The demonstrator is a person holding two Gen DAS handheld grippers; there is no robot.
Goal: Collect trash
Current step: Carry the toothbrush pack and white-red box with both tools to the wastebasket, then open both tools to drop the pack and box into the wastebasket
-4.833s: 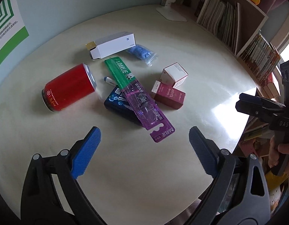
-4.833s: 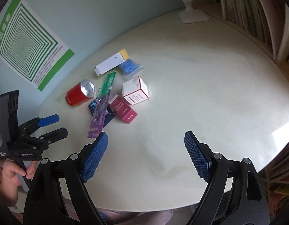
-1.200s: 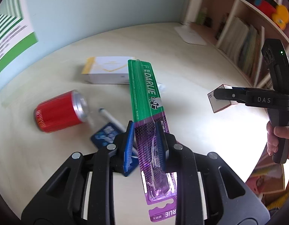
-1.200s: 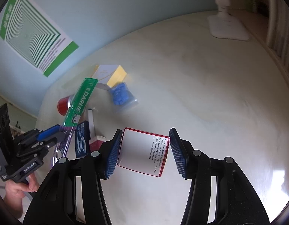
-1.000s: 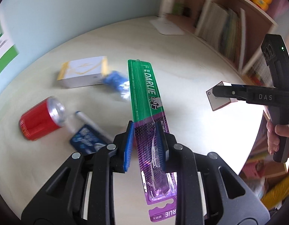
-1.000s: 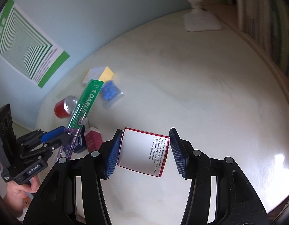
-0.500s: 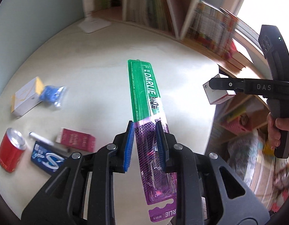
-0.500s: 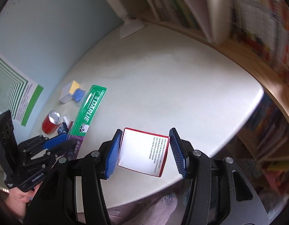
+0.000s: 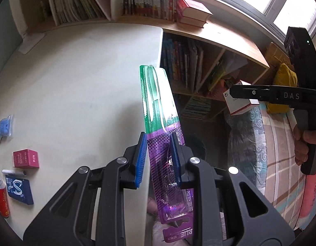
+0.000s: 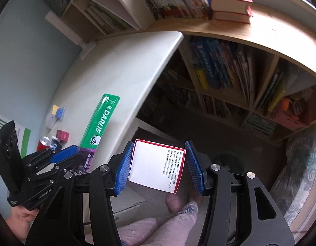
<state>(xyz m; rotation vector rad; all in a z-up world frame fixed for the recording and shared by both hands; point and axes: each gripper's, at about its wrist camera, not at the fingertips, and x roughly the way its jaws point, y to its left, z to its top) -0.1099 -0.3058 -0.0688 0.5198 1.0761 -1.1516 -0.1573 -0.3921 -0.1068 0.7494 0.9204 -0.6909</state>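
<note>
The toothbrush pack (image 9: 161, 110), green at the tip and purple at the clamped end, stands out beyond the table edge, pinched across its narrow width in my left gripper (image 9: 159, 160), whose jaws are closed onto it. I hold it near one end, so the long free part sticks forward. The white box (image 10: 158, 169) with red edges sits squarely between the blue pads of my right gripper (image 10: 159, 169), clamped on its two side faces. Both pieces hang off the table (image 9: 75, 82), over the floor by the bookshelf (image 10: 229, 75); I judge this a carry toward a bin I cannot see. On the table lie the can (image 9: 0, 196), red box (image 9: 25, 158), blue packet (image 9: 19, 189) and pen (image 9: 14, 172).
</note>
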